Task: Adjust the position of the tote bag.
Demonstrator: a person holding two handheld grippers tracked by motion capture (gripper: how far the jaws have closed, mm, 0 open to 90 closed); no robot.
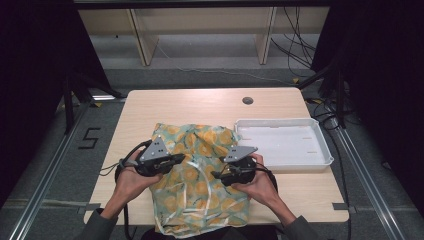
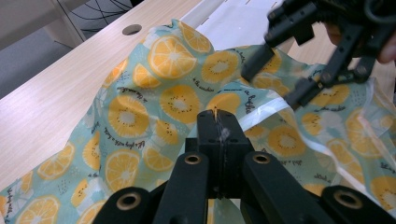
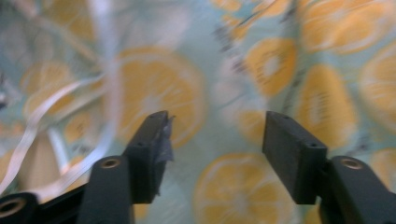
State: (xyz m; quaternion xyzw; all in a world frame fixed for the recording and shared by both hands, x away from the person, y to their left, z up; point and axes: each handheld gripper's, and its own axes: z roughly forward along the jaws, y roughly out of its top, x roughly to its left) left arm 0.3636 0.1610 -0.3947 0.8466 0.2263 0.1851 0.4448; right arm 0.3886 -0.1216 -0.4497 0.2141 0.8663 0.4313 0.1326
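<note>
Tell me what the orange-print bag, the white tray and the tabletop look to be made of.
Orange-print bag: seemingly thin, glossy plastic film; it crumples, shines and looks partly see-through in the left gripper view.
White tray: probably moulded plastic, smooth and matte, with rounded rim corners.
Tabletop: pale wood-grain surface, likely laminate over board; the even, flat grain suggests that, though real wood cannot be ruled out.
</note>
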